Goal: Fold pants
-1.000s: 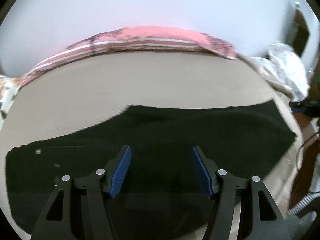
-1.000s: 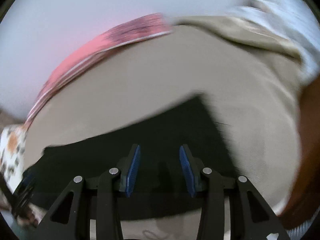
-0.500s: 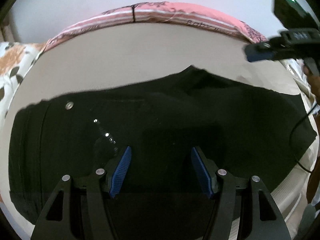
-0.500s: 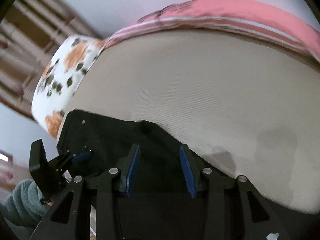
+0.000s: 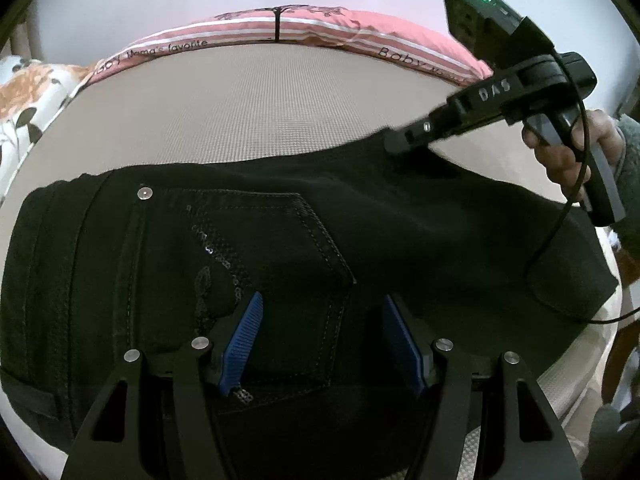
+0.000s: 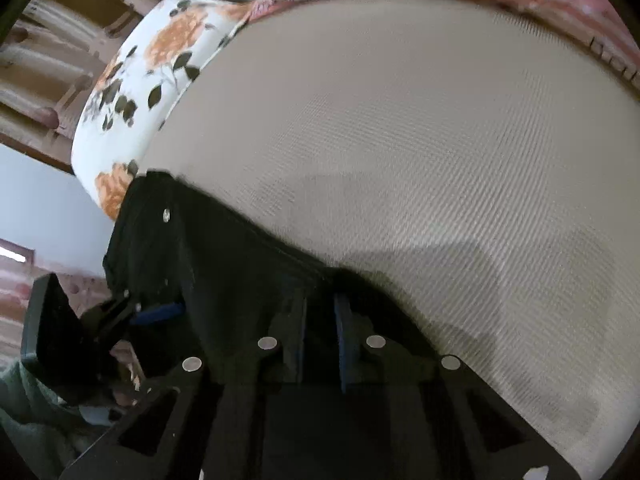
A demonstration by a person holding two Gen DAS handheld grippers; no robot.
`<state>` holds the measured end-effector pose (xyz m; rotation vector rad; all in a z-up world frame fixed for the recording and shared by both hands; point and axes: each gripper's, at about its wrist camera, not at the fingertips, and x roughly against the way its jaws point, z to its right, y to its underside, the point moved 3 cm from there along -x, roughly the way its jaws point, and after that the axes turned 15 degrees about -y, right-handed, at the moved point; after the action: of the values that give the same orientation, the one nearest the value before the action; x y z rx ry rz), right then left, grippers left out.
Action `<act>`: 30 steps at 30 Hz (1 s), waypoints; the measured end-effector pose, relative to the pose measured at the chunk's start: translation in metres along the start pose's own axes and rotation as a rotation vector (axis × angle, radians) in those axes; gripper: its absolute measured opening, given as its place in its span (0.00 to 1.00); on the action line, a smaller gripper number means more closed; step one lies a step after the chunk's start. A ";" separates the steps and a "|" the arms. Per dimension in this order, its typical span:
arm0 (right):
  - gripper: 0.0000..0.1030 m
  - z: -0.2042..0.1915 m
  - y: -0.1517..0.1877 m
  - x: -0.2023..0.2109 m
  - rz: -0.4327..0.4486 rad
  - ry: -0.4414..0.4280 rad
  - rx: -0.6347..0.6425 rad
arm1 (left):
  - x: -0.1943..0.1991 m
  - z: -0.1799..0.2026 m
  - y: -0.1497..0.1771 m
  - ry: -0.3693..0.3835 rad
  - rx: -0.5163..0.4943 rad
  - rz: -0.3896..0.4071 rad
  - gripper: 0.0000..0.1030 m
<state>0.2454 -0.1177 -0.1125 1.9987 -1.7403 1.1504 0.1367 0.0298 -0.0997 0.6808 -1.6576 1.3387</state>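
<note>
One fold at most is in place, as far as these views let you judge: the black pants are lying flat across the beige bed, waistband end to the left, legs running off to the right, and most of the folding is still ahead of you.

From the left wrist view, you are holding the left tool pitched steeply down over the seat of the pants, right above the stitched back pocket with its sequin trim. Its blue pads are standing spread apart with only flat cloth beneath them, so this tool is gripping nothing. Across the frame your right hand is bringing the right tool down onto the far edge of the pants, tips at the hem line where black meets beige. A striped pink pillow is lying along the far side of the bed.

From the right wrist view, the right tool is angling down at that same edge, and its jaws have just been closing: the pads are now nearly together with the dark edge of cloth running between them. Motion blur is keeping you from confirming a firm pinch, but it reads as a grip on the pants edge. The left tool is showing at lower left, beside a floral pillow.
</note>
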 end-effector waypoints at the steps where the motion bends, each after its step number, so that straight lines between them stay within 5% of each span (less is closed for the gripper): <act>1: 0.09 -0.005 -0.003 0.004 0.019 0.001 0.012 | 0.000 -0.001 0.000 0.003 0.006 0.000 0.61; 8: 0.07 -0.001 -0.006 -0.016 -0.025 0.154 0.079 | -0.001 0.003 0.004 -0.019 -0.023 0.023 0.61; 15: 0.23 0.017 -0.010 0.004 0.015 -0.018 -0.096 | 0.001 0.007 0.000 -0.038 -0.041 0.007 0.62; 17: 0.34 0.015 -0.005 0.017 0.009 -0.015 -0.064 | 0.004 0.007 -0.005 -0.027 -0.028 0.002 0.62; 30: 0.35 0.042 0.041 0.043 -0.099 0.089 0.001 | 0.003 0.074 -0.011 0.030 -0.180 -0.007 0.62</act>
<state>0.2226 -0.1863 -0.1228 1.9786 -1.5805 1.1884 0.1228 -0.0440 -0.0951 0.5575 -1.7255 1.1727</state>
